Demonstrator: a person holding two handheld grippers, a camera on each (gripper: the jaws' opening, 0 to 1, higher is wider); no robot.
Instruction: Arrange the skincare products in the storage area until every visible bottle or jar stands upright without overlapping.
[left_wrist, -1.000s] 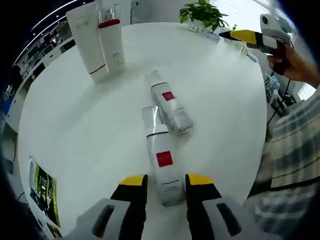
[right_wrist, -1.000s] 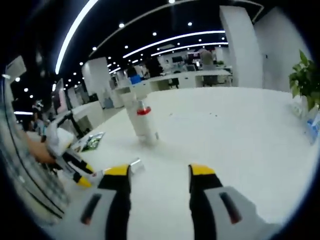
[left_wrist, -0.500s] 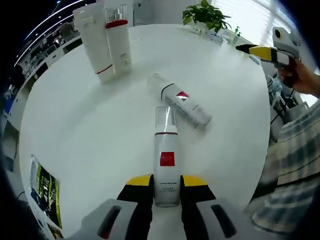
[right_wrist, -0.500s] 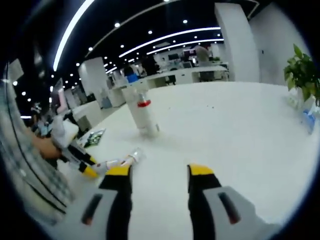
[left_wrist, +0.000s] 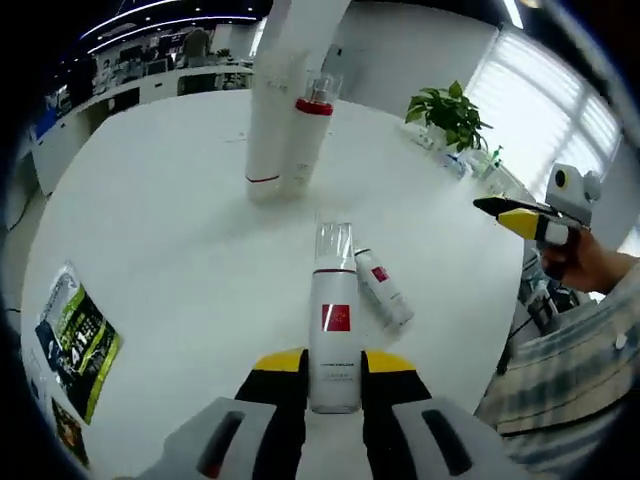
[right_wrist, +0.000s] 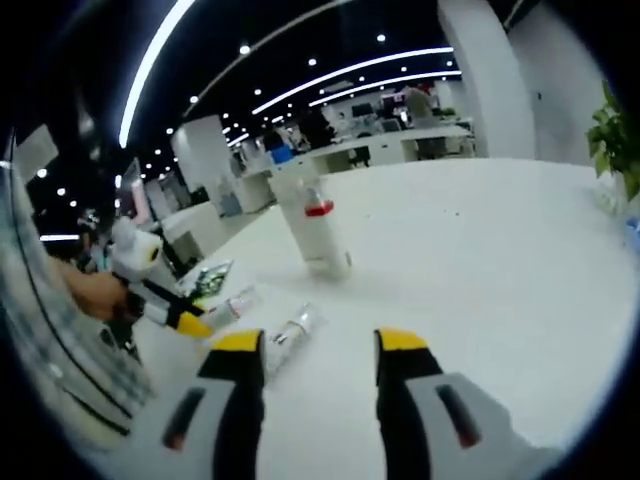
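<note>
In the left gripper view the left gripper (left_wrist: 323, 366) is clenched on the base end of a white bottle (left_wrist: 334, 335) with a red square label. The bottle's long axis runs straight ahead along the jaws toward the middle of the frame, with its clear cap (left_wrist: 334, 246) at the far end. It seems to be off the bench (left_wrist: 170, 230) and partly raised, though the pictures do not settle how near upright it stands.

Just right of it, at centre-right of the frame, a second bottle (left_wrist: 381, 287) lies flat on the bench, its long axis slanting from upper left to lower right. It sits beside the held bottle, not under it. Two tall white containers, a tube (left_wrist: 268, 120) and a red-collared bottle (left_wrist: 305, 140), stand upright and close together in the upper middle. A printed leaflet (left_wrist: 72, 350) lies at lower left.

The right gripper (left_wrist: 515, 218) shows at the right edge of that view, held above the bench edge in a hand. In the right gripper view its jaws are spread apart with nothing between them (right_wrist: 318, 345), and the lying bottle (right_wrist: 286, 335) is just ahead of the left jaw, at lower left of centre, its long axis slanting up to the right.

By my judgement, the held bottle must be tipped cap-up and set down apart from the lying one. The released right gripper is the nearer one for that lying bottle.
</note>
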